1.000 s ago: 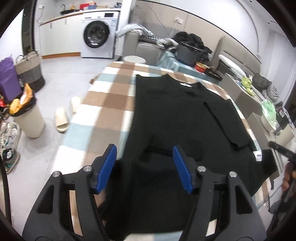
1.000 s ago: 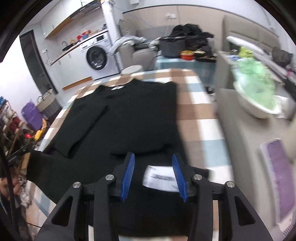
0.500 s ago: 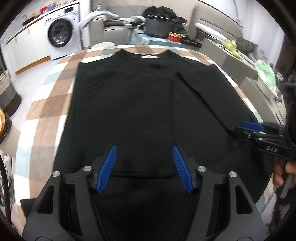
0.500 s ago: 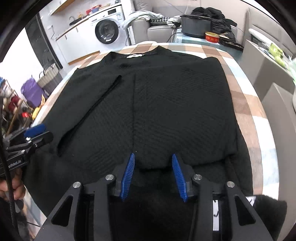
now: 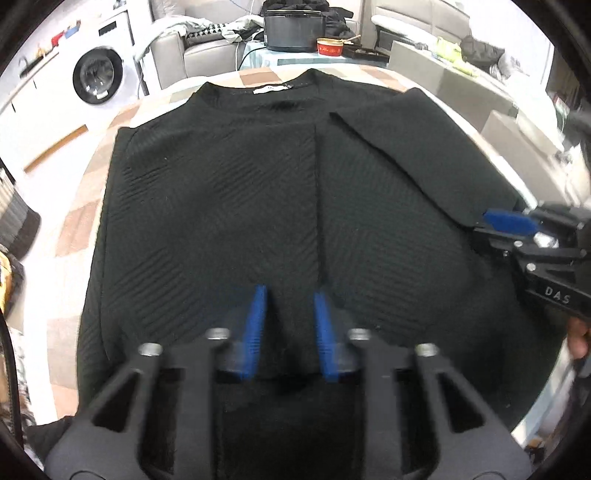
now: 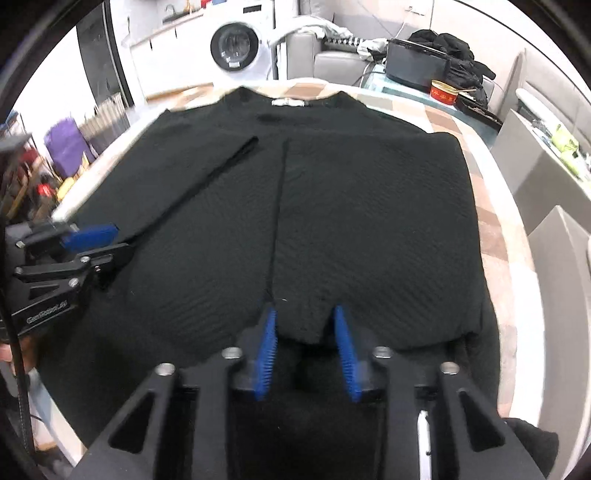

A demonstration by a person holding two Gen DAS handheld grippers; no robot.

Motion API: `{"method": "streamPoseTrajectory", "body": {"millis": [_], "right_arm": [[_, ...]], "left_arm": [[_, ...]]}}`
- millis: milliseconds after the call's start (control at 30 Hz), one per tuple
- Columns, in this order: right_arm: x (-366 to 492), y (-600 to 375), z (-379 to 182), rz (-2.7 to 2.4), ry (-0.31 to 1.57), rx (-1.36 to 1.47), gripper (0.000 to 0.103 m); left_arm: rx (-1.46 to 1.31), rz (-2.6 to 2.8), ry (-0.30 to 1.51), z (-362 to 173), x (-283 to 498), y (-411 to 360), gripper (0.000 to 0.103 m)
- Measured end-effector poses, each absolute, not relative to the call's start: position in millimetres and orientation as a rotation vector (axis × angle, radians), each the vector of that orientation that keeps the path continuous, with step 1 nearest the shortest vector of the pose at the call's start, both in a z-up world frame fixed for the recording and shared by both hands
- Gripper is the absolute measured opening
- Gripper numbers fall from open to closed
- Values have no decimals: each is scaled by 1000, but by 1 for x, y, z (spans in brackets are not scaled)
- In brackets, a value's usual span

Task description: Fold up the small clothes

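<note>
Now: black sweater [image 5: 229,206] flat on the checked surface [image 5: 77,229], collar far, hem near. Both sets of jaws part open, left gripper [image 5: 289,325] and right gripper [image 6: 306,343] side by side over the hem, equally near.

Both wrist views low, close over the hem, facing the collar, sharing the black sweater [image 5: 229,206] [image 6: 369,221]

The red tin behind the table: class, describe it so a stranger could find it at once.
Start at the checked table with the black sweater spread on it. Just past the sweater's collar stands a big dark pot, and the red tin sits right beside it. It is the only small, bright red, round thing among grey and black neighbours.
</note>
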State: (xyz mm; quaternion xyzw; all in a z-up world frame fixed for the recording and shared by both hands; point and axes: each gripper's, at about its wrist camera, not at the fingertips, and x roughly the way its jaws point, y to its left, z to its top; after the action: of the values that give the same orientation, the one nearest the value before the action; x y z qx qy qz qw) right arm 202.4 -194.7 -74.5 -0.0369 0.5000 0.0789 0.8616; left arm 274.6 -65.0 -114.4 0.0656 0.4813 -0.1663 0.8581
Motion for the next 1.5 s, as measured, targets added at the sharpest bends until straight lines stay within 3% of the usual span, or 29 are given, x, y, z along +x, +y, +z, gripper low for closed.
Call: {"method": "streamPoseTrajectory", "body": {"millis": [33, 100, 300, 400, 500, 567, 700, 767, 833, 1167, 1400, 1500], "right_arm": [[204, -198, -73, 176, 1040, -43, 18], [206, -203, -72, 185, 1032, 13, 8], [208, -208, -64, 225, 1019, 130, 7], [209, -203, -73, 224, 1081, 105, 15], [196, -210, -62, 253, 1066, 139, 28], [179, -222, -44, 249, 1023, 168, 36], [136, -251, -8, 177, 933, 181, 55], [110, -269, 6, 130, 898, 202, 63], [92, -283, 11, 85, 889, 207, 63], [38, -329, -11, -47, 942, 291, 63], [42, -323, -17, 5, 946, 299, 63], [44, -323, -18, 8, 949, 300, 63]], "left_arm": [[111, -352, 1009, -113, 278, -62, 5], [65, -355, 997, -110, 284, -57, 3], [11, -343, 967, -98, 301, -52, 3], [-16, -365, 1040, -109, 303, -54, 5], [-46, -388, 1067, -112, 293, -48, 28], [-69, -383, 1057, -106, 280, -37, 54], [-57, -318, 984, -84, 246, -10, 65], [-70, -274, 956, -73, 227, 9, 75], [-84, -220, 927, -63, 208, 30, 79], [-179, -12, 901, -51, 125, 130, 80], [-177, -67, 899, -55, 93, 136, 79], [-178, -79, 894, -58, 93, 128, 58]]}}
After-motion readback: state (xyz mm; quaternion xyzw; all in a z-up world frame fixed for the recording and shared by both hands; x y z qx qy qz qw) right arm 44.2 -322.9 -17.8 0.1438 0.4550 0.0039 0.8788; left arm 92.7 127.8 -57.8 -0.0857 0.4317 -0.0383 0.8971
